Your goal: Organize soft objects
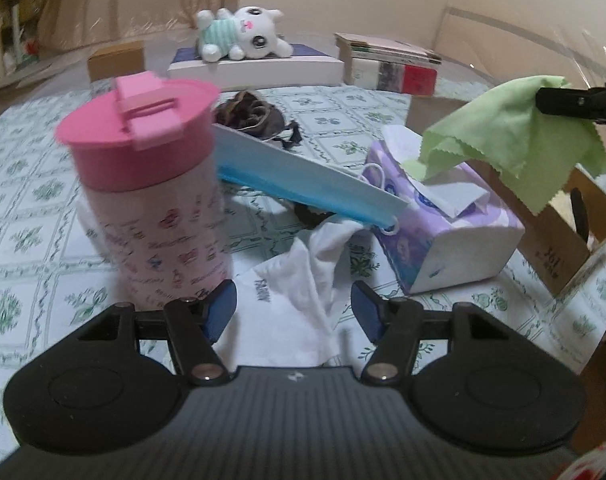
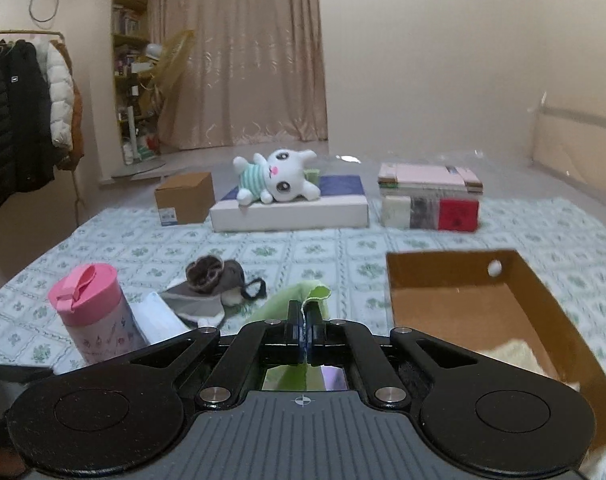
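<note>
My right gripper point(image 2: 303, 314) is shut on a green cloth point(image 2: 299, 300) and holds it in the air; the left wrist view shows the cloth point(image 1: 515, 140) hanging from that gripper above the tissue pack. My left gripper point(image 1: 293, 304) is open and empty, low over a white cloth point(image 1: 303, 280) on the patterned tablecloth. A blue face mask point(image 1: 303, 176) leans from the pink cup onto a purple tissue pack point(image 1: 439, 224). A dark crumpled cloth point(image 1: 255, 116) lies behind. A white plush toy point(image 1: 243, 32) lies on a flat box at the back.
A pink-lidded cup point(image 1: 151, 184) stands just left of my left gripper. An open cardboard box point(image 2: 479, 312) sits to the right with a pale cloth inside. A small brown box point(image 2: 185, 198) and stacked books point(image 2: 429, 196) stand at the back.
</note>
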A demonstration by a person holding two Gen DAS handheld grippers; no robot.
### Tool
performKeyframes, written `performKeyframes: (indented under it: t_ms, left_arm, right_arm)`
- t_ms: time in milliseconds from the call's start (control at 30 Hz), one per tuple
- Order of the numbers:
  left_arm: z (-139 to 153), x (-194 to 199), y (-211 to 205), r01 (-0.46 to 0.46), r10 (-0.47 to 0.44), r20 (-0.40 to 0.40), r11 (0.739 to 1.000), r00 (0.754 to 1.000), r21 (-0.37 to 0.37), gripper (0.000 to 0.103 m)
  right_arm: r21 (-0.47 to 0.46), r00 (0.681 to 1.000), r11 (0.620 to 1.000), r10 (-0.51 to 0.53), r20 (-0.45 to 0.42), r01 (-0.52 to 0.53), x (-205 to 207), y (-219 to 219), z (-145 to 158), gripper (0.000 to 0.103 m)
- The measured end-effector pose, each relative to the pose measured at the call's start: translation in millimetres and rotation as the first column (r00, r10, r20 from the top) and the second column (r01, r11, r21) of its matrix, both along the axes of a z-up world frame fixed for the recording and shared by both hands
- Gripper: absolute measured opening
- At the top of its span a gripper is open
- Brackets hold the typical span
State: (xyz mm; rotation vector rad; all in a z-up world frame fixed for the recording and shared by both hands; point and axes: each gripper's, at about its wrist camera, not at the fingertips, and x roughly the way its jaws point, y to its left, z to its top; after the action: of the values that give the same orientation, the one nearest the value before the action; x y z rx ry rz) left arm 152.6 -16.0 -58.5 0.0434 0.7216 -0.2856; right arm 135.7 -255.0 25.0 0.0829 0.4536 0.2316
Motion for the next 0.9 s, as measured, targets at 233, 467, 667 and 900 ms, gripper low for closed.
performKeyframes:
  t_ms: [233, 467, 667, 900]
  left_arm:
    - [-9.9, 8.9, -17.6, 0.061, -0.063, 0.015, 0.993, 0.998, 0.097, 0.039]
    - [-1.2, -1.5, -9.0, 0.061, -0.061, 0.001, 0.993, 0.998, 0.103, 0.003]
    - [25.7, -27.4, 10.3, 0.053, -0.055, 0.027, 0.996, 0.998, 0.075, 0.003]
    - [67.8, -43.9, 24.6, 0.058, -0.063, 0.094, 0.997, 0.994, 0.059, 0.002]
  right_arm:
    - [0.016, 0.999, 1.000, -0.004, -0.037, 0.005, -15.3, -3.5, -7.0, 0.001]
    - [0.024, 0.999, 1.000, 0.003, -0.033, -0.003, -21.9, -0.4, -4.0, 0.001]
    - [0.031, 1.000, 1.000, -0.004, -0.008, 0.005, -37.9, -2.6, 6.5, 0.001]
    - [0.047, 1.000, 0.999, -0.020, 0.016, 0.019, -56.2, -6.6, 18.3, 0.001]
